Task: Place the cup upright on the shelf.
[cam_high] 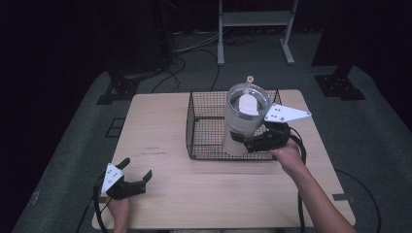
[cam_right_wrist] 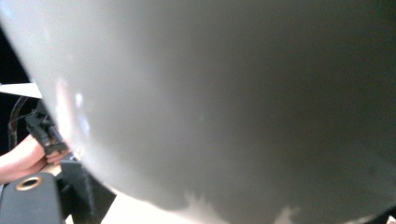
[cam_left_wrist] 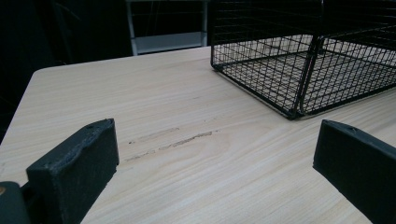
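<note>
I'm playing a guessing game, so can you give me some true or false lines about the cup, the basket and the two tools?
1. The right tool grips the cup. True.
2. The left tool holds a spoon. False: it is open and holds nothing.
3. The cup has a straw in its lid. True.
4. The basket is solid wood. False: it is black wire mesh.
5. The left tool sits inside the basket. False: it is over the table, apart from the basket.

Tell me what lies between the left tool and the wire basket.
Only bare wooden table, faintly scuffed. The left gripper view shows it between the open left tool and the wire basket; the high view agrees.
</note>
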Tool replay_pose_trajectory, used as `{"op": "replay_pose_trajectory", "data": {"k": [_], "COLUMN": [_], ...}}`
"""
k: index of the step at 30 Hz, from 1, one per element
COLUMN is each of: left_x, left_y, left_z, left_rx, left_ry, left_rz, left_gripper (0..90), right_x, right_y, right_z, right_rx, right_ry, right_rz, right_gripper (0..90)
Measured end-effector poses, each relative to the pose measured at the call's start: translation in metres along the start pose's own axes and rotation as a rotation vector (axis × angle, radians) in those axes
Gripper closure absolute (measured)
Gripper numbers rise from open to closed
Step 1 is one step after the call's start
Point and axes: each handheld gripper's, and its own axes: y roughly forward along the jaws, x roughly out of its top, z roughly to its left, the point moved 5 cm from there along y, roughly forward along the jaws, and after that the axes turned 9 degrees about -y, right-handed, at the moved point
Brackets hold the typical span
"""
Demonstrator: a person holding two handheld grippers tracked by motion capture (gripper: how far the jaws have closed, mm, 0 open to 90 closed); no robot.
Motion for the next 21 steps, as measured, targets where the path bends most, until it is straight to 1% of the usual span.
{"op": "replay_pose_trajectory", "data": {"k": [2,6,10,14,15,17,21], "left_x": [0.000,0.000,0.000,0.000,0.000,0.000,0.000], "left_y": [0.000,0.000,0.000,0.000,0.000,0.000,0.000], "left_z": [0.000,0.000,0.000,0.000,0.000,0.000,0.000], "left_rx": [0.000,-0.002,-0.003,-0.003,-0.002,-0.002,-0.004], "left_ry": [0.000,0.003,0.002,0.003,0.002,0.001,-0.001], "left_rz": [0.000,0.001,0.000,0.000,-0.003,-0.004,-0.005], "left_gripper": [0.0,0.0,0.0,0.0,0.0,0.0,0.0], "right_x": [0.004,0.008,0.012,0.017,0.019,0.019,0.021], "right_y": [0.006,0.018,0.029,0.038,0.044,0.046,0.059], "right_z": [-0.003,-0.008,-0.013,-0.018,-0.021,-0.022,-0.030], "right_rx": [0.002,-0.013,-0.001,-0.002,-0.002,-0.004,-0.009], "right_ry": [-0.006,-0.019,-0.011,-0.015,-0.016,-0.015,-0.020], "right_rz": [-0.001,0.011,0.011,0.011,0.012,0.013,0.025], "right_gripper": [9.4,9.4,9.4,9.4,9.4,9.4,9.4]}}
